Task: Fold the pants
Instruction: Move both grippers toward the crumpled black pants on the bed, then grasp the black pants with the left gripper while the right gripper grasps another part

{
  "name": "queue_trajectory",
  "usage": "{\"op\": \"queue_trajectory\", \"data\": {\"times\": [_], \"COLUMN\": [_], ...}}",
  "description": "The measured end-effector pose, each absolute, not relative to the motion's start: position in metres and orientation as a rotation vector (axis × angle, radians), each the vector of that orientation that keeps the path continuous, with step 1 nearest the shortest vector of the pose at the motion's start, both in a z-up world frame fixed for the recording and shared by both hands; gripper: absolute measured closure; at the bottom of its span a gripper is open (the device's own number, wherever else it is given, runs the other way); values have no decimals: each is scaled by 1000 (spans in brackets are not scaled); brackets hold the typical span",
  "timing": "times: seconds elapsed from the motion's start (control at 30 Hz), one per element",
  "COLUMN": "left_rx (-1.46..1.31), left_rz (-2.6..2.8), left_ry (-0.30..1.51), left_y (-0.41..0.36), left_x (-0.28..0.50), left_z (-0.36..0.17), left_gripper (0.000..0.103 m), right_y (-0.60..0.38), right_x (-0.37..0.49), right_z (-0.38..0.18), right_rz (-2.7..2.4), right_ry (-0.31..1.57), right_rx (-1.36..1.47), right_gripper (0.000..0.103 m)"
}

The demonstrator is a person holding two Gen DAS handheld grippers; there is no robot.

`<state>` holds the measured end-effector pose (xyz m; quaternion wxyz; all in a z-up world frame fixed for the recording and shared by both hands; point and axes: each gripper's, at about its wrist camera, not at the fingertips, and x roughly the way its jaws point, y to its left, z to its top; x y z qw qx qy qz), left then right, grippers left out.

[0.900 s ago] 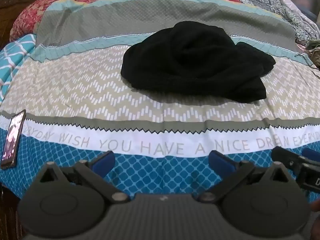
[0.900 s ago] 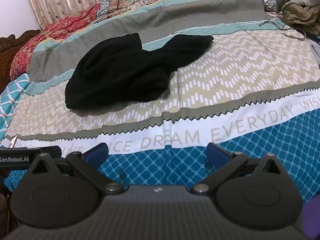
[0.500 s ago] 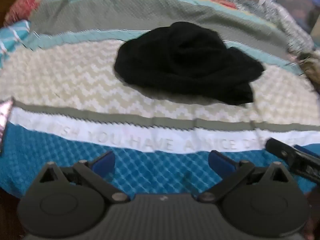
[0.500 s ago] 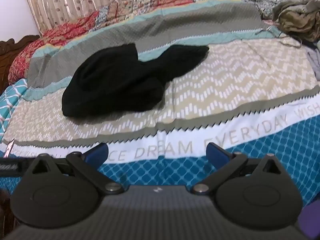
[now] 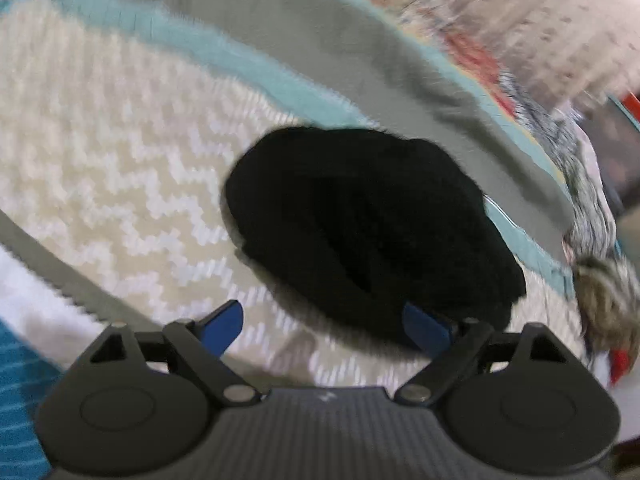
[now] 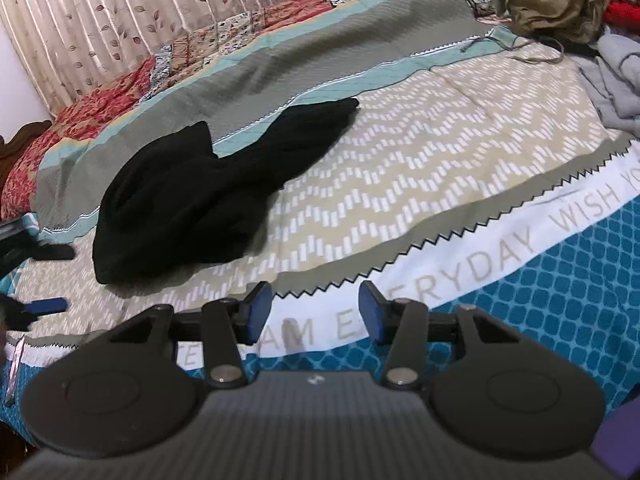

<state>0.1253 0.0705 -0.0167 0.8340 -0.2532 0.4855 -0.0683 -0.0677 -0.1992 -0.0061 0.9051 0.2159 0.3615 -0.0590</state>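
Black pants lie crumpled in a heap on the patterned bedspread; they also show in the right wrist view. My left gripper is open and empty, close to the near edge of the heap, its right finger just in front of the cloth. The left view is blurred. My right gripper is partly closed with a gap between the blue pads, empty, hovering over the bedspread's white text band, to the right of the pants. The left gripper's fingers show at the left edge of the right view.
A pile of olive, grey and red clothes lies at the bed's far right. Quilted bedding and a curtain are behind. A phone lies at the bed's left edge.
My left gripper has moved quickly forward and turned, coming up to the pants. My right gripper has moved forward a little and its fingers have closed part way.
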Motion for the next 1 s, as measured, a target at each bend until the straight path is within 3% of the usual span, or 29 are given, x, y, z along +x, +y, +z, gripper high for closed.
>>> {"op": "queue_trajectory", "data": {"times": [0.03, 0.1, 0.13, 0.17, 0.27, 0.63, 0.8, 1.0], "left_rx": [-575, -632, -655, -700, -778, -782, -772, -798], "left_rz": [-144, -139, -142, -159, -176, -214, -139, -119], "left_ry": [1053, 1097, 1117, 1145, 1113, 759, 765, 771], "left_y": [69, 65, 63, 62, 72, 200, 214, 224], "left_x": [136, 152, 157, 162, 150, 7, -17, -23], "left_z": [-28, -49, -60, -70, -63, 62, 67, 66], "left_gripper": [17, 37, 70, 93, 94, 94, 94, 94], "right_y": [-200, -202, -201, -203, -205, -223, -224, -256], "right_x": [-68, -67, -67, -66, -62, -16, 31, 95], "right_z": [-6, -4, -3, -2, 2, 11, 3, -30], "right_rz": [-121, -121, -121, -121, -118, -93, -71, -146], "right_ry": [746, 745, 744, 743, 736, 705, 728, 819], "right_rx": [445, 443, 440, 440, 426, 503, 546, 808], "right_gripper": [52, 52, 52, 52, 51, 51, 51, 51]}}
